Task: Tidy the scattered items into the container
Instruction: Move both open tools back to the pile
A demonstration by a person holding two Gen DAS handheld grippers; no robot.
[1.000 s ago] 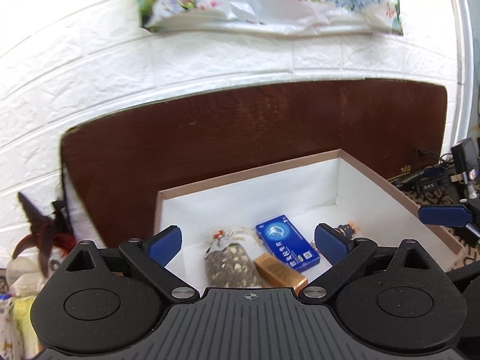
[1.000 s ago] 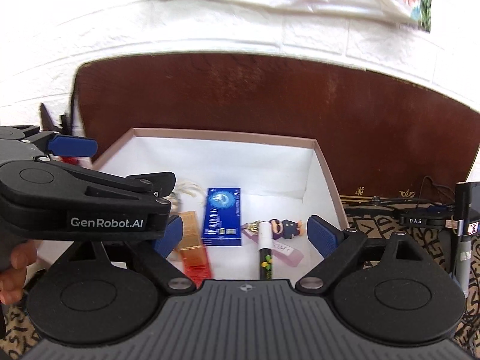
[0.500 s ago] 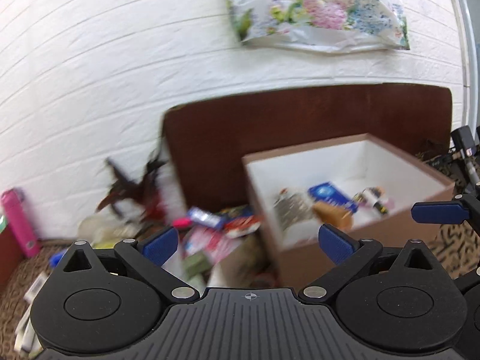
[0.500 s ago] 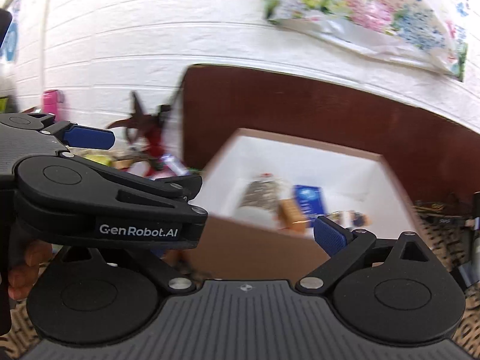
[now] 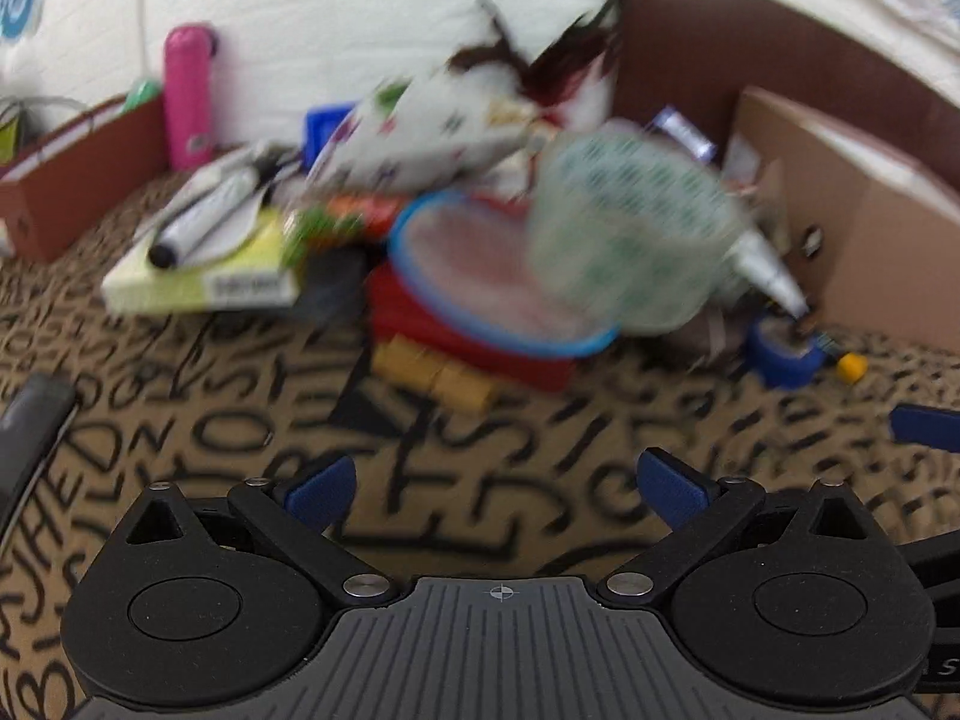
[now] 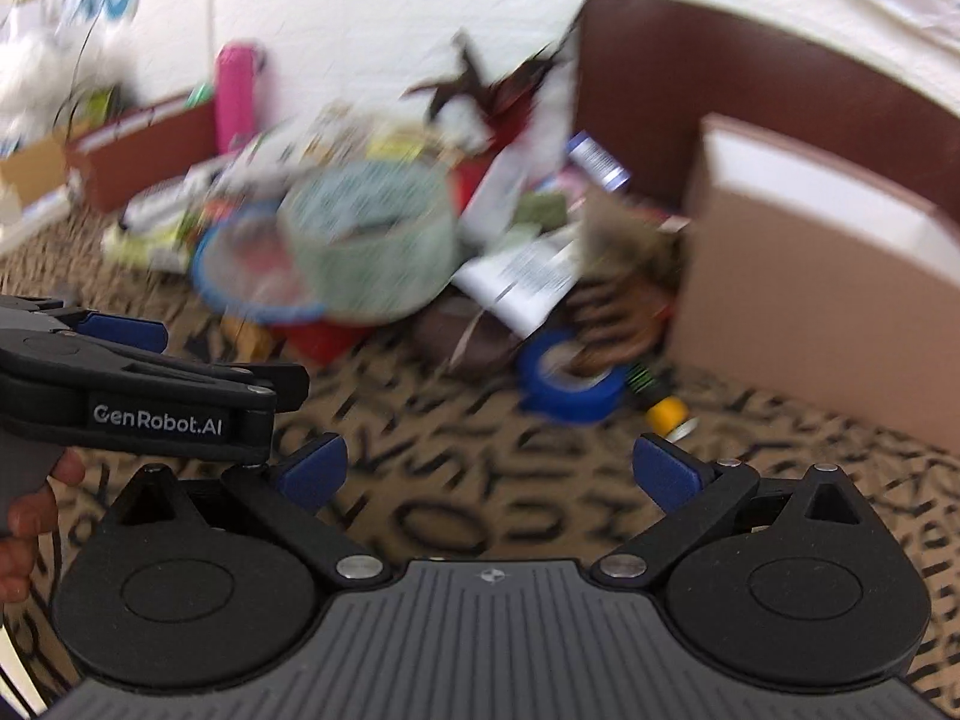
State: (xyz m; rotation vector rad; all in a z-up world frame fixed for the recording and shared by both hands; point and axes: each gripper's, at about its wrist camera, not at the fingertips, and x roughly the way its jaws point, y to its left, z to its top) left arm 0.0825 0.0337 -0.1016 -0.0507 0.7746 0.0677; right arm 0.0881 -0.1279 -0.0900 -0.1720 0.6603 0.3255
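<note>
The cardboard box [image 5: 864,228] stands at the right; it also shows in the right wrist view [image 6: 810,276]. A blurred heap of scattered items lies left of it: a green patterned tape roll [image 5: 630,234] [image 6: 366,234], a blue-rimmed round lid [image 5: 480,276], a blue tape roll [image 5: 780,354] [image 6: 567,378], a small yellow piece [image 6: 663,411], yellow blocks [image 5: 438,372]. My left gripper [image 5: 498,486] is open and empty, above the patterned cloth short of the heap. My right gripper [image 6: 486,468] is open and empty, near the blue tape roll.
A pink bottle [image 5: 189,96] and a brown tray [image 5: 78,174] stand at the back left by the white brick wall. A yellow-green box with markers on it [image 5: 204,264] lies left of the heap. The left gripper's body [image 6: 150,384] shows at the right wrist view's left.
Both grippers have swung left and down, away from over the box's inside, and now face the heap on the cloth. Both stay open and empty.
</note>
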